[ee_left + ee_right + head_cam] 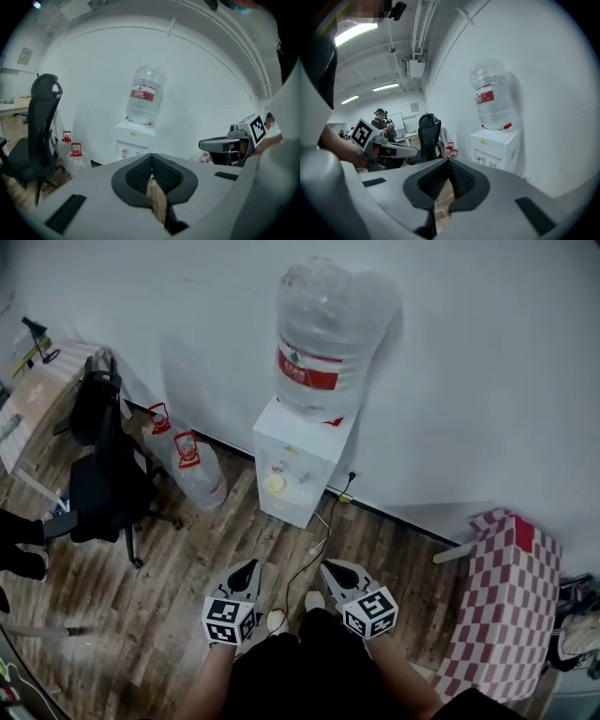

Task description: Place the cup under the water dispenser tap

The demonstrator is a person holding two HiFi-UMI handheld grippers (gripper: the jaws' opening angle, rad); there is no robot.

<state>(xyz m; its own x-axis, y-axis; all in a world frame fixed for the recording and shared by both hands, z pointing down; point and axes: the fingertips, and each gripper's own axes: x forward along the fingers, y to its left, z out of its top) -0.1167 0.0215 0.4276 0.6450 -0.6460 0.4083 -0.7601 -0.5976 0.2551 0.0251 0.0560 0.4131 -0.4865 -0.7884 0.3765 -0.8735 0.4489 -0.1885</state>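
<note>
A white water dispenser stands against the wall with a big clear bottle upside down on top. In its tap niche sits a small pale yellow round thing that looks like the cup. My left gripper and right gripper hover side by side over the wooden floor, well short of the dispenser and pointing toward it. Both are shut with nothing between the jaws. The left gripper view shows the left gripper closed, with the dispenser ahead. The right gripper is also closed, and the dispenser lies to its right.
A black office chair stands at the left. Two water jugs with red caps sit on the floor beside the dispenser. A red-and-white checkered box is at the right. A cable runs across the floor from the wall socket.
</note>
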